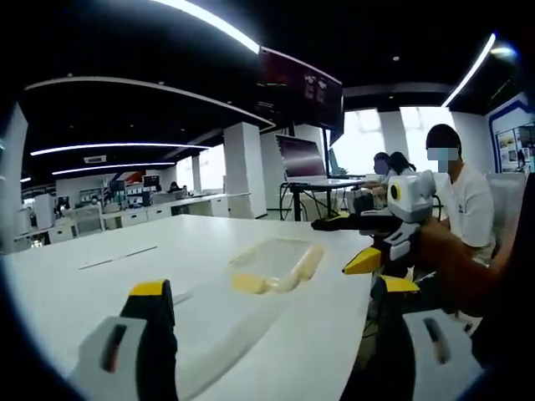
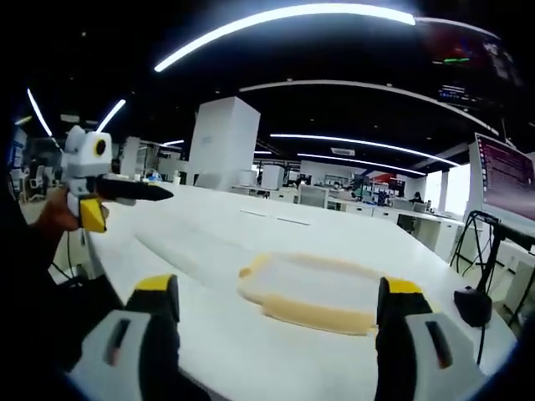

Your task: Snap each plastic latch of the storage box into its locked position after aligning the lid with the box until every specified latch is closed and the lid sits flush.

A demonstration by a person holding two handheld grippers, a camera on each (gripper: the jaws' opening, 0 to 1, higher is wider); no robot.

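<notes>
One clear storage box [image 2: 313, 292] with yellowish latches, flat on the white table [image 2: 209, 242], near its right edge in the left gripper view and lying just ahead between the jaws in the right gripper view. Looks light, thin-walled and somewhat springy, probably slippery on the smooth tabletop, so likely to skid under a sideways push; best steadied by pressing down on the lid while the other tool pushes a latch inward. Yellowish latch strips [image 1: 276, 280] along the long edges, the most sensible places to press. Hard to tell whether the lid sits flush or whether any latch is already snapped shut: clear plastic against white blurs the seams. Left gripper [image 1: 272, 334] held low over the near table, jaws spread wide with nothing between them. Right gripper [image 2: 280, 322] likewise spread apart and empty, hovering short of the box. Seen from the left gripper view, the right tool [image 1: 393, 234] hangs off the table's right edge. Farther off, a laptop [image 1: 305, 163] on a stand, desks, and seated people by bright windows.
</notes>
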